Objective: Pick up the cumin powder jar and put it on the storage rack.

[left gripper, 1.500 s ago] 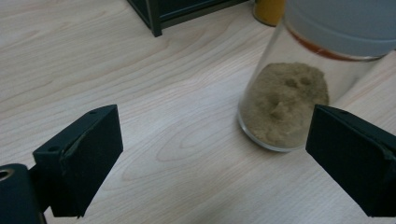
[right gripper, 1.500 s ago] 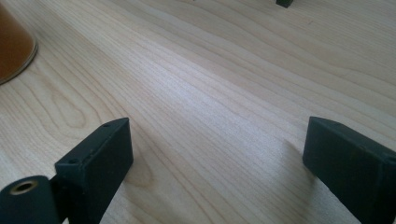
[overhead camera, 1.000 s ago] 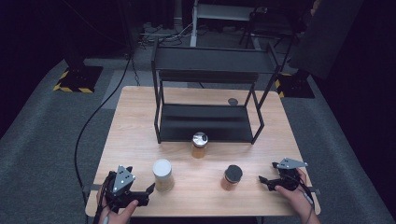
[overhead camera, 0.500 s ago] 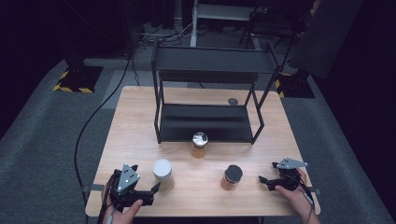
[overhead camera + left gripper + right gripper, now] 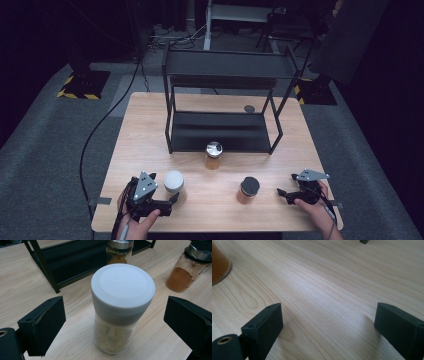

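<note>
Left gripper view, white-lidded jar (image 5: pixel 122 307) between open left hand-held gripper (image 5: pixel 115 322) jaws, untouched

A rack (image 5: pixel 225 131) stands on the far middle of the desk (image 5: pixel 145 130). One jar (image 5: pixel 214 155) stands just in front of the rack. Nearer and to the left stands a second jar (image 5: pixel 174 186), between the open jaws of the left hand-held gripper (image 5: pixel 172 200). A third jar (image 5: pixel 248 190) stands near and to the right. The right hand-held gripper (image 5: pixel 281 192) rests on the desk right of that jar, apart from it.
</note>
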### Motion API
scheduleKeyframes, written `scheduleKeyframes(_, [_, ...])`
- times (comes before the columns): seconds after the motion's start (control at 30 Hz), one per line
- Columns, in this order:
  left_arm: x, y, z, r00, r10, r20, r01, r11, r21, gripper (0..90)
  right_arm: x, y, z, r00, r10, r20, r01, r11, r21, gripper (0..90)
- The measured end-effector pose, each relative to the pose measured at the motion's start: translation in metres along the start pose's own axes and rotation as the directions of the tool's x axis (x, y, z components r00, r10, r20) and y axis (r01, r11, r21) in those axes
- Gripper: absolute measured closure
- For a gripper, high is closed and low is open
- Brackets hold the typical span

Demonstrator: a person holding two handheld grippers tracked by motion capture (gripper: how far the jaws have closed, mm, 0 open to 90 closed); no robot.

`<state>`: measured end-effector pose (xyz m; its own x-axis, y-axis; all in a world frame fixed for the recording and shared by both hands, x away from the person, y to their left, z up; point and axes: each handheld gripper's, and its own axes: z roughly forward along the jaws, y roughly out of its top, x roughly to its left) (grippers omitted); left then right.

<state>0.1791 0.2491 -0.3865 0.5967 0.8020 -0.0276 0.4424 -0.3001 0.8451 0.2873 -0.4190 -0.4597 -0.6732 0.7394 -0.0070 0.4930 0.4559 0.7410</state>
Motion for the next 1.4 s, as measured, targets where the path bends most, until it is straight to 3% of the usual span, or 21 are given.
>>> scheduleKeyframes(0.43, [0.003,0.008,0.022,0.999,0.022,0.038,-0.023,0.9996,0.014,6.2,0.001,0.0,0.0,1.0,0.006,0.006,-0.006,1.0,0.0,8.6])
scheduleKeyframes(0.6, [0.005,0.003,0.03,0.9995,-0.002,0.033,0.001,0.9998,0.022,15.6,0.002,0.0,0.0,0.9999,0.009,0.009,-0.009,1.0,0.0,8.7])
scheduleKeyframes(0.73, [0.0,0.003,0.031,0.9991,0.037,0.02,-0.038,0.9989,0.027,32.7,0.002,0.0,0.0,0.9999,0.01,0.01,-0.01,0.9999,0.0,8.7])
scheduleKeyframes(0.97, [-0.003,0.007,0.032,0.999,0.043,0.014,-0.044,0.9984,0.036,33.1,0.002,0.0,0.0,0.9999,0.01,0.01,-0.01,0.9999,0.0,8.7])
scheduleKeyframes(1.17, [0.001,0.015,0.034,0.9992,0.015,0.038,-0.016,0.9988,0.045,33.2,0.003,0.0,0.0,0.9999,0.011,0.013,-0.011,0.9999,0.0,8.7])
scheduleKeyframes(1.4, [0.003,0.028,0.035,0.9992,0.025,0.03,-0.026,0.999,0.035,33.1,0.004,0.0,0.0,0.9996,0.018,0.02,-0.018,0.9998,0.0,8.6])
